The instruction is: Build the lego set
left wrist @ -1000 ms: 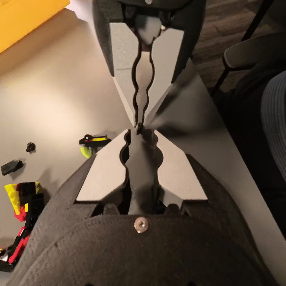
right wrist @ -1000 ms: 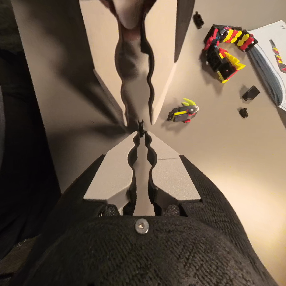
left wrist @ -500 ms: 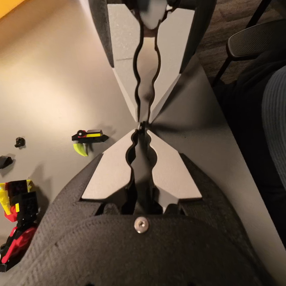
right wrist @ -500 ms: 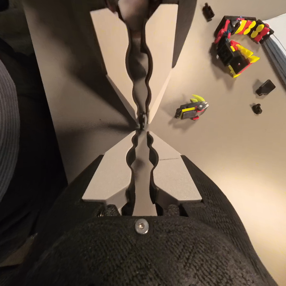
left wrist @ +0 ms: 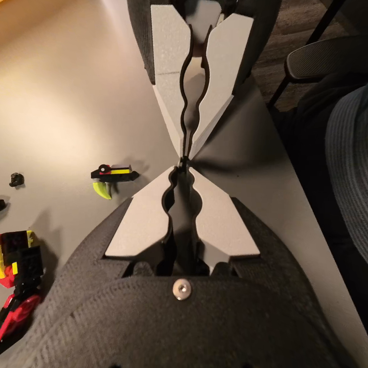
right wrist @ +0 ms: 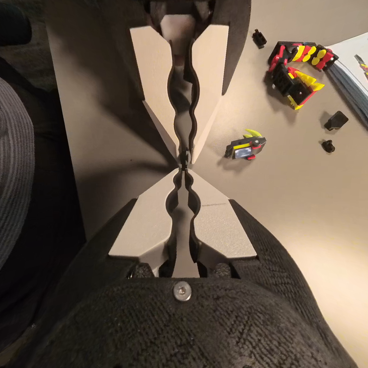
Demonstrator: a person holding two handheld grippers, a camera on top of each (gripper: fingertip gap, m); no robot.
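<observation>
Now the two grippers meet tip to tip above the grey table [left wrist: 83, 83], near its edge. In the left wrist view, the left gripper [left wrist: 182, 168] has its jaws drawn nearly together, pinching a tiny black piece [left wrist: 183, 161] at the very tips; the right gripper [left wrist: 187, 154] comes in from the top of the view, its jaws likewise narrowed to a slit on the same spot. In the right wrist view, the right gripper [right wrist: 183, 170] is almost closed, and the small dark piece [right wrist: 186, 156] sits where its tips touch those of the left gripper [right wrist: 185, 154]; whether this is one piece or two joined is too small to tell. Off to the side on the table lies a small black-and-yellow assembly [right wrist: 246, 148] with lime claws, well apart from the grippers. Farther out lies a larger red, yellow and black build [right wrist: 294, 73], with a black slope [right wrist: 336, 120] and a small black stud piece [right wrist: 328, 146] near it, and another black bit [right wrist: 258, 38] beyond. A booklet [right wrist: 350, 65] lies at the table's far edge. A black chair [left wrist: 322, 57] stands beyond the table.
</observation>
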